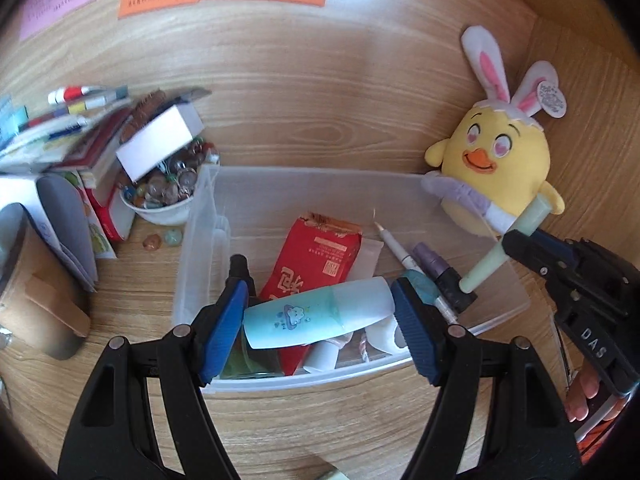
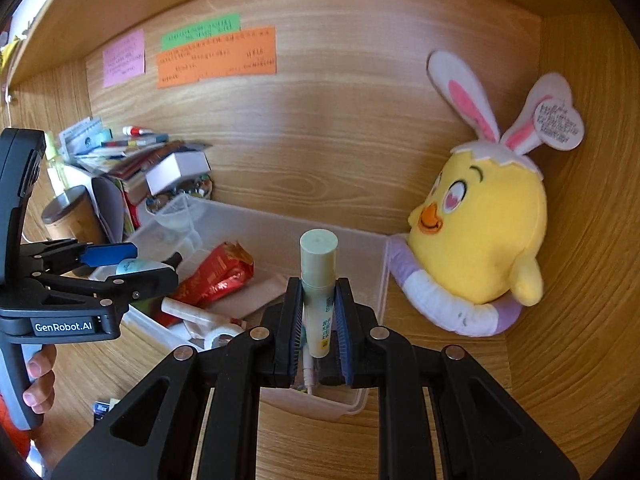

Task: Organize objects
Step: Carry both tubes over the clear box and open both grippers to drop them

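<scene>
Tubes are what I am sorting into the clear plastic bin (image 1: 320,184). My right gripper (image 2: 319,322) is clamped narrow on a pale green tube (image 2: 318,280), which stands upright between the jaws, directly over the bin's near right corner. My left gripper (image 1: 320,312) spans a light blue bottle (image 1: 316,318) lying crosswise between its blue pads (image 1: 224,320); the jaws sit fairly wide and appear to press its two ends, just above a red packet (image 1: 320,256) in the bin. My worry: the green tube is gripped low, so it could pivot or slip and fall outside the wall beside the yellow plush chick (image 2: 480,240). The bottle's rounded ends could squirt free too.
</scene>
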`<state>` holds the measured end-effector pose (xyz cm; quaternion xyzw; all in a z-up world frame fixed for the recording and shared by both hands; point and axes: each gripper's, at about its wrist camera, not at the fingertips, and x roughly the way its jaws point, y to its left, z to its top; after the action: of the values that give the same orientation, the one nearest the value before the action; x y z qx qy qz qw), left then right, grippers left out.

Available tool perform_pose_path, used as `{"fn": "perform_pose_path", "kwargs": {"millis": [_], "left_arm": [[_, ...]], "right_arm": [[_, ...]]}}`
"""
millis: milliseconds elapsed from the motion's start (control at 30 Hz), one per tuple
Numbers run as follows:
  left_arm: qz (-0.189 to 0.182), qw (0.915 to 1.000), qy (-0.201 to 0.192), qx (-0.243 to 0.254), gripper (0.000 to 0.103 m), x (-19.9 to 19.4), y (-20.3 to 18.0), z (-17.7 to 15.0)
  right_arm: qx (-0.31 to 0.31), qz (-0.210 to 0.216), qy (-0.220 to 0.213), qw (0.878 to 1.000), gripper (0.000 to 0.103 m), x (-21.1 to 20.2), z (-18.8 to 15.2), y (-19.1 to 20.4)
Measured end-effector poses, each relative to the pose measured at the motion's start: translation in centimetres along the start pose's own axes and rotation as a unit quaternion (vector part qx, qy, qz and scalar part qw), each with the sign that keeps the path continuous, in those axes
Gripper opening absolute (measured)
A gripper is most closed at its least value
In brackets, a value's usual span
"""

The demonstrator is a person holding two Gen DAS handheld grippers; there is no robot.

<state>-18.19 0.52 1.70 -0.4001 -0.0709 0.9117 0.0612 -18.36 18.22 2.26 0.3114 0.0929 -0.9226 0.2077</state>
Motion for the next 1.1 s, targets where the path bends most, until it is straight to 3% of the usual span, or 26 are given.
{"fn": "perform_pose_path", "kwargs": {"millis": [367,500,700,967,1100], "left_arm": [[-0.004,0.9999,0.014,0.001,0.073,0.8,0.1,-0.3],[-0.009,0.9999,0.011,-0.004,0.075,0.3,0.1,-0.2],[-0.009,1.0000,-0.003,-0.002,0.079,-1.1,-0.1,-0.3],[0.002,0.9995,-0.028,0.015,0.087,-3.8,-0.5,-0.8],[0.007,0.9992,-0.034,0.018,0.092,-5.1,-0.3,-1.6]], "right_arm": [[-0.035,0.024,0.041,0.998,0.016,2.5,-0.8,2.5],[-0.038,0.024,0.035,0.998,0.036,2.1,-0.8,3.0],[-0.027,0.029,0.023,0.999,0.054,0.7,-0.6,2.6],[-0.007,0.035,0.013,0.999,0.055,-1.4,-1.0,2.0],[-0.001,0.037,0.011,0.999,0.063,-2.3,-1.4,1.9]]}}
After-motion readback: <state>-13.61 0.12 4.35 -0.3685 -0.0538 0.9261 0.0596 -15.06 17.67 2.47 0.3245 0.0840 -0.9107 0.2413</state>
